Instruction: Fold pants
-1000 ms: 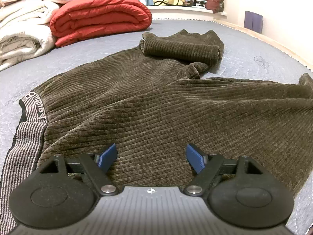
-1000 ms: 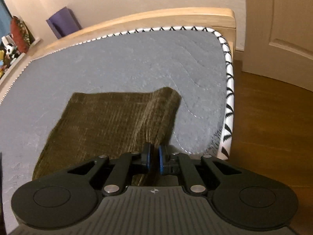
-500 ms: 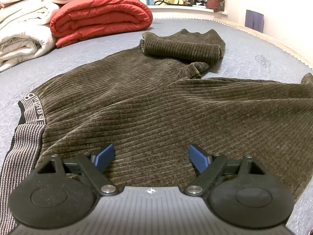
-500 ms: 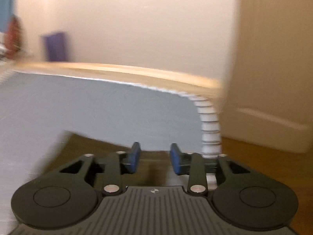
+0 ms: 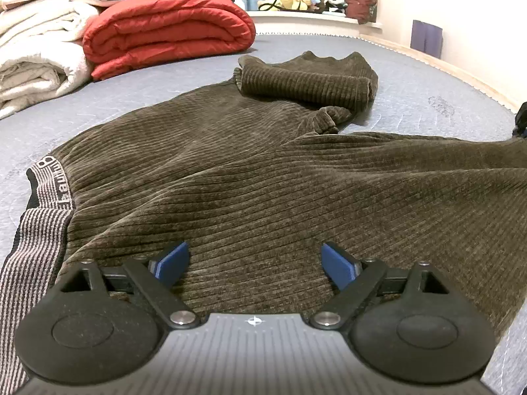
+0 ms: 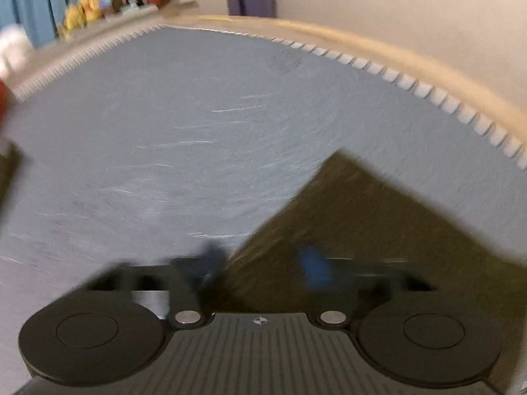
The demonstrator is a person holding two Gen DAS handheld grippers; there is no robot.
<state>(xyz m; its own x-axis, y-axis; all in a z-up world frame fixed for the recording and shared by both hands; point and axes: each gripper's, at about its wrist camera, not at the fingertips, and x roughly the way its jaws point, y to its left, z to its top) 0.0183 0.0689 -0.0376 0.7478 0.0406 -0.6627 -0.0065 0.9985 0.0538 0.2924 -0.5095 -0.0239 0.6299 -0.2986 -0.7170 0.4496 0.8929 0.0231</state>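
Left gripper: angled down and forward, both black linkages level, blue pads spread wide after just opening further, hovering over the pants with cloth below the gap but nothing pinched. Right gripper: also pitched downward, smeared by motion blur, jaws just now closing, though the blue pads show apart, with a corner of the cloth in the gap and no visible pressing. No hand or sleeve visible in either view.
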